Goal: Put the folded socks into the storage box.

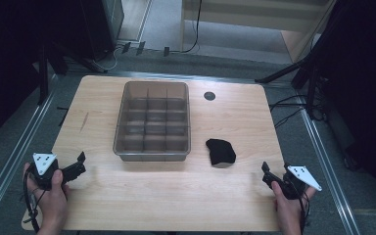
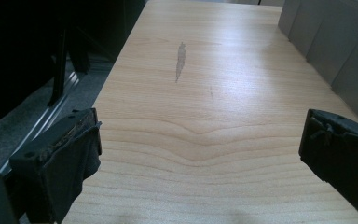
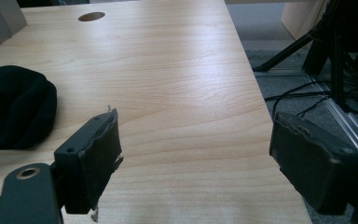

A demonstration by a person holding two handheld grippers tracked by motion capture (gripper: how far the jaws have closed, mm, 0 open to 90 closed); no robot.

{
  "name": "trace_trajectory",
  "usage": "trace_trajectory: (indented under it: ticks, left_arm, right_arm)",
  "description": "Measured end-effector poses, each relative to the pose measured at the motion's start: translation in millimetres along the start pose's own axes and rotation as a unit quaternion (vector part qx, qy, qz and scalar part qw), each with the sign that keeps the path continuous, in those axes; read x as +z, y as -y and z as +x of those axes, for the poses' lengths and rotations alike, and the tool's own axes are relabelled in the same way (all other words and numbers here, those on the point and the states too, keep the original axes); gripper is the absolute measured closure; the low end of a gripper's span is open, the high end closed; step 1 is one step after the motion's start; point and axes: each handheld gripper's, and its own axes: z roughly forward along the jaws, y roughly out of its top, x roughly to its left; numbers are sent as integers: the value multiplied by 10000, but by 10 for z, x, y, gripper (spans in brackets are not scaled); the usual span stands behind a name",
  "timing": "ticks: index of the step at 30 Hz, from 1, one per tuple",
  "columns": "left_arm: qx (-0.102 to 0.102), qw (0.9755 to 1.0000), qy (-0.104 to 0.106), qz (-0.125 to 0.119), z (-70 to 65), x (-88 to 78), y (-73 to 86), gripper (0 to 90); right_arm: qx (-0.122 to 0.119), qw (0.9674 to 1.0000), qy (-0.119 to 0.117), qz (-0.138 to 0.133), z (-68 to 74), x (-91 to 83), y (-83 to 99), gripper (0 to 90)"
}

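Black bundle [image 1: 221, 152] beside divided tray [image 1: 152, 154], long axis roughly front-to-back (both grippers released, empty): left gripper [image 1: 82, 164], right gripper [image 1: 266, 174].

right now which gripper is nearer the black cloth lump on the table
Right. The right gripper sits just off the black cloth lump, toward the table's near right corner, jaws open and empty. The left gripper is across the table at the near left, beyond the grey divided bin.

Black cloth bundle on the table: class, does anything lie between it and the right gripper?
Nothing visible does. The right gripper sits open near the table's front right corner, and only bare wood separates it from the black cloth bundle, which lies beside the divided tray.
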Motion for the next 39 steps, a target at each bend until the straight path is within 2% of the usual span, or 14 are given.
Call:
trace_trajectory:
  ticks: [6,9,13,15,17,20,25,32,36,39]
  left_arm:
    - [20,10000,6,20,-10,4,1,0]
    - [29,10000,4,21,-12,3,1,0]
    - [28,10000,-1,33,-13,6,-1,0]
    - [18,10000,-14,51,-13,12,-3,0]
    - [-34,9999,-45,99,-5,20,-7,0]
    - [-96,9999,-24,83,11,14,-7,0]
    - [-19,10000,38,74,2,4,-1,0]
    - [-23,9999,74,133,7,15,-6,0]
    - [-2,9999,100,125,4,17,-5,0]
    - [22,9998,112,147,4,21,-7,0]
  right_arm:
    - [-133,9999,-7,20,31,-13,-10,160]
    - [-280,9996,-31,34,62,-30,-30,163]
    - [-364,9993,-110,44,125,-54,-104,162]
    - [-491,9987,-119,87,167,-63,-153,161]
    - [-752,9970,-68,188,221,-64,-196,162]
    - [-1043,9937,-225,348,310,-44,-253,162]
    - [-1124,9907,-475,601,507,13,-377,162]
    - [-1509,9811,-631,1033,784,147,-618,161]
    - [-1556,9771,-710,1269,920,238,-748,161]
    - [-1581,9733,-868,1421,1028,300,-816,166]
